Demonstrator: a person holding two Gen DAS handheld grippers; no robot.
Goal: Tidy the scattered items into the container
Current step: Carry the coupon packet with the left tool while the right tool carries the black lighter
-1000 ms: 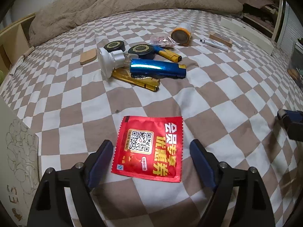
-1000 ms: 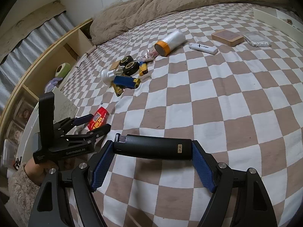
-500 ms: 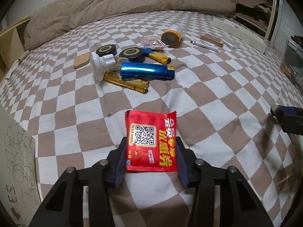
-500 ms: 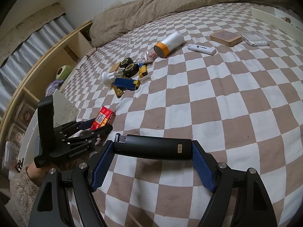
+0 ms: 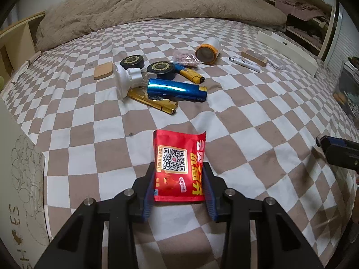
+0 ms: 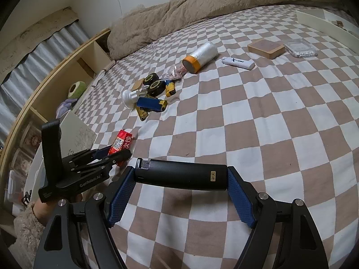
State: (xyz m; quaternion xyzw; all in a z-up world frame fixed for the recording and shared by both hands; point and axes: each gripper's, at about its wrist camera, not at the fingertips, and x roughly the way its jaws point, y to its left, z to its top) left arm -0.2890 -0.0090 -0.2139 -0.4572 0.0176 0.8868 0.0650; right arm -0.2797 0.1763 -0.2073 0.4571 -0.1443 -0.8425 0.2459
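Red foil, printed with a QR code and yellow characters: the flat red foil sachet (image 5: 179,168) now sits pinched by its side edges in the left hand-held gripper (image 5: 178,192), bowed slightly and tipped up off the brown-and-white checked bed cover (image 5: 258,112). A second ago the same sachet lay flat on the cover between widely spread pads; the jaws have just been closing on it. The right hand-held gripper (image 6: 181,192) is clamped endwise on a matte black cylindrical lighter-like tube (image 6: 181,174), unchanged across the frames. The white cardboard box with line drawings (image 5: 20,179), probably the container, stands just left of the left gripper. To finish the step well, the sachet likely wants a gentle lift and a short swing left over the box rim, since thin foil can buckle and slip out of an edge grip. A cluster of lighters and tins (image 5: 157,78) waits further up the bed.
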